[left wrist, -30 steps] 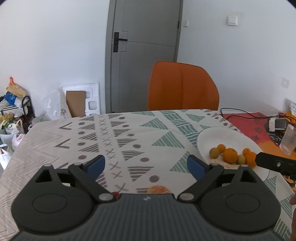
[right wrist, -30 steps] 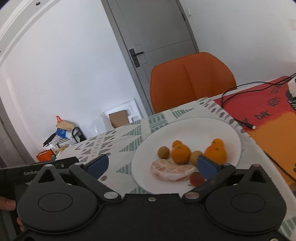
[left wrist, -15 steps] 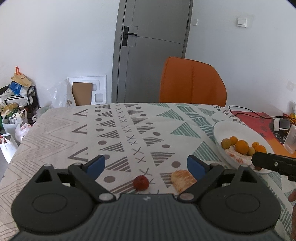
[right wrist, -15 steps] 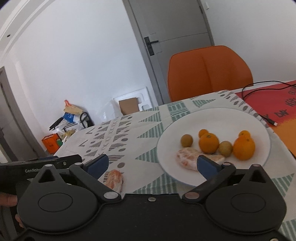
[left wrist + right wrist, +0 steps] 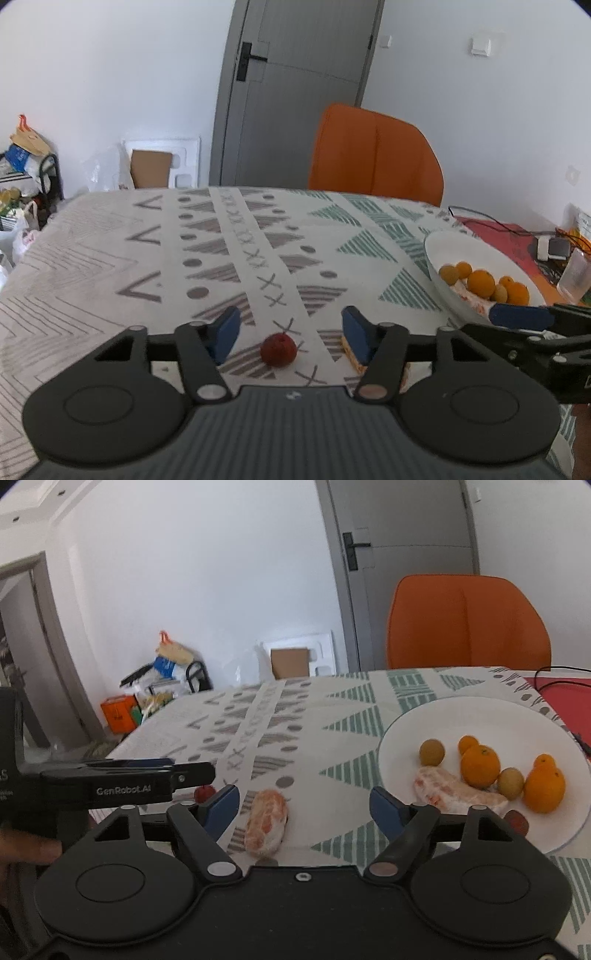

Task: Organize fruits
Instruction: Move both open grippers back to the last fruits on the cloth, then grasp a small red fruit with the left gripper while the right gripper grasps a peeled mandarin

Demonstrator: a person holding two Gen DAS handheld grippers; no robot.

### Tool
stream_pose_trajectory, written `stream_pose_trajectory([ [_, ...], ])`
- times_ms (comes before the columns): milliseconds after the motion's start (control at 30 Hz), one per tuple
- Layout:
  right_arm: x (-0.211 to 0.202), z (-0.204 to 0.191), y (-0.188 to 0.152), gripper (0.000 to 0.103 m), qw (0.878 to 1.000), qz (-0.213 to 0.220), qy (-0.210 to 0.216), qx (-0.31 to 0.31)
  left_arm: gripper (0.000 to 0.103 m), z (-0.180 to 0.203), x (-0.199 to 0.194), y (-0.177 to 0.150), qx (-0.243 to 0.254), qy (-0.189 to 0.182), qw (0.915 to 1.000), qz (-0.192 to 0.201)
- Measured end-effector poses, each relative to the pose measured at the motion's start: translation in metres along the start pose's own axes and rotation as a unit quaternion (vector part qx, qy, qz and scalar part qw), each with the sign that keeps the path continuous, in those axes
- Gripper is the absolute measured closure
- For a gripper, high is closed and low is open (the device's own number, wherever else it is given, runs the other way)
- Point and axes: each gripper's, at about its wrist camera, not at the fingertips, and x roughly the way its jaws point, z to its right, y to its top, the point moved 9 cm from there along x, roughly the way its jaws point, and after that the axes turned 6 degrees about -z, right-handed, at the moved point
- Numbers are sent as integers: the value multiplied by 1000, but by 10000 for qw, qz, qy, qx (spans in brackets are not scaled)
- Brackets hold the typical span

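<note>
A: Starting big: the patterned tablecloth [image 5: 110, 258]?

B: Mostly bare. Just two strays left on it, close to the near edge.

A: And the white plate [image 5: 461, 716]?

B: Over on the right, already well stocked. Holding two large oranges [image 5: 480, 766], two small greenish-brown fruits [image 5: 432, 752], a peeled citrus piece [image 5: 454, 795] and a little red fruit on the plate [image 5: 517, 821] by the near rim.

A: Left gripper [image 5: 291, 330]?

B: Low over the cloth, jaws just narrowed to a middling gap. Straddling the loose red fruit [image 5: 278, 350] but not touching it, with cloth visible on both sides.

A: Right gripper [image 5: 306, 806]?

B: Also just been closing, though wider than the left. Framing the loose peeled segment [image 5: 266, 821], which sits nearer the left-hand finger. Not pinched yet either.

A: So, how far along?

B: Most of it done, judging by the loaded plate. Two pieces remaining, both on the cloth between plate and left side, each already lined up in a claw. Left to do: squeezing, lifting, carrying across to the plate.

A: Any worry?

B: Probably the soft segment. Easy to crush. Also the round red one, likely to roll off if nudged.
</note>
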Motion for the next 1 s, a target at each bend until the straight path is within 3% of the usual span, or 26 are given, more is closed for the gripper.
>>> stream_pose_trajectory([
  [100, 9, -3, -4, 32, 9999, -99, 11, -41, 51, -1, 10, -7, -37, -37, 9999, -112],
  [167, 17, -5, -7, 41, 9997, -221, -7, -64, 59, -3, 15, -11, -101, -84, 9998, -165],
  [233, 22, -7, -10, 44, 9995, -304, 22, -71, 77, -4, 20, -15, -134, -116, 9996, -230],
  [267, 24, -8, -10, 44, 9994, -338, 23, -87, 81, -6, 21, -17, -173, -135, 9994, -259],
  [767, 53, -37, -18, 45, 9968, -649, 24, -472, 81, -22, 8, -13, -439, -167, 9989, -51],
  [833, 57, -38, -20, 53, 9962, -708, -35, -513, 81, -22, 6, -12, -449, -185, 9988, -28],
  [900, 58, -39, -21, 70, 9954, -661, -198, -658, 81, -21, 2, -10, -430, -209, 9988, 41],
  [1000, 57, -41, -19, 72, 9947, -714, -293, -686, 81, -19, -5, -6, -422, -180, 9988, 144],
])
